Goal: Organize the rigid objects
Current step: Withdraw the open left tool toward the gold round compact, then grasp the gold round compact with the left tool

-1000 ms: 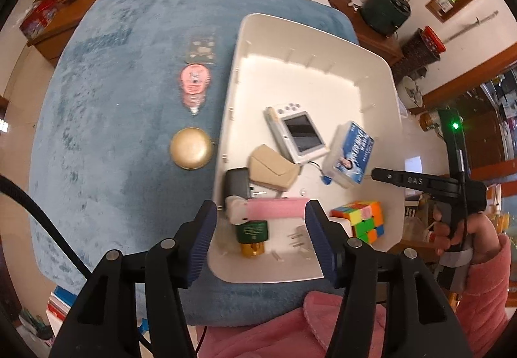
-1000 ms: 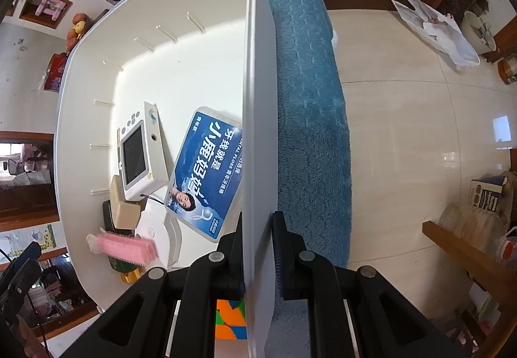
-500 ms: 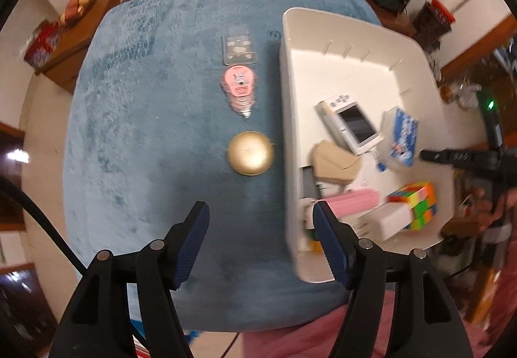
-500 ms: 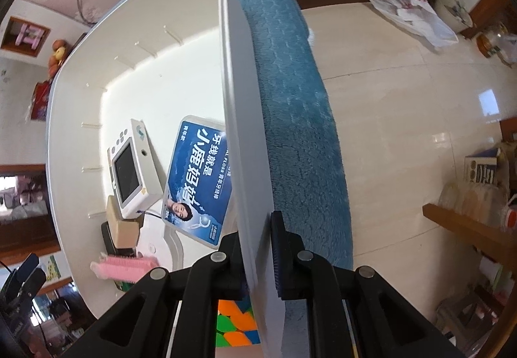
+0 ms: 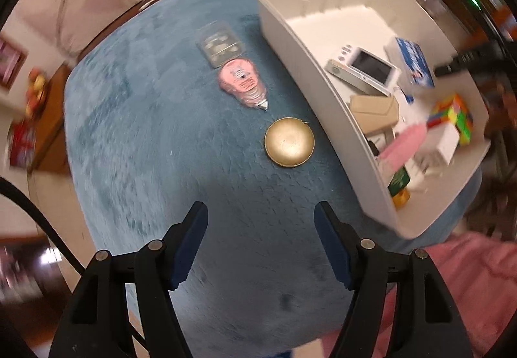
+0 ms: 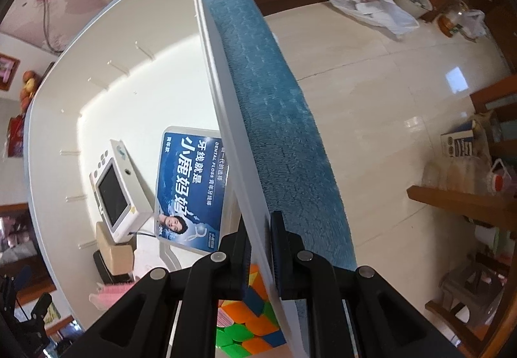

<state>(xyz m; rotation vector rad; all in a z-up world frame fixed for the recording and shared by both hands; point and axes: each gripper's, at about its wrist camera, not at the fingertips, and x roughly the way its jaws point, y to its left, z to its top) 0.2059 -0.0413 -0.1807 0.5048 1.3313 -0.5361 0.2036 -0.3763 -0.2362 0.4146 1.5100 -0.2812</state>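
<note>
**Right gripper clamps bin wall, left gripper spread over the cloth**

Right gripper (image 6: 260, 253): fingers pinched on the right side wall of the white bin (image 6: 206, 73), one pad inside, one outside. Wall runs straight away from the fingers, bin's long axis pointing ahead along them.

Left gripper (image 5: 261, 240): fingers spread wide, nothing between them, hovering above the blue cloth (image 5: 135, 138). Bin sits to its right, long axis running from near right to far centre, near end at the cloth edge.

Landmark = bin.
- Inside, near end: rubik's cube (image 6: 248, 325) just behind the clamped wall, pink brush (image 5: 404, 144), white block (image 5: 444, 141), green bottle (image 5: 399, 182) with gold cap.
- Inside, middle: white handheld console (image 6: 114, 193), screen up, long axis angled across the bin; tan pouch (image 5: 374, 109) beside it; blue dental floss box (image 6: 190, 186) lying flat against the clamped wall, long axis along that wall.
- Outside, just left of the bin on the cloth: gold round tin (image 5: 289, 142); beyond it pink tube (image 5: 242, 83), tip pointing toward the tin; further on, clear blister pack (image 5: 219, 43). The three form a line roughly parallel to the bin's left wall.
</note>
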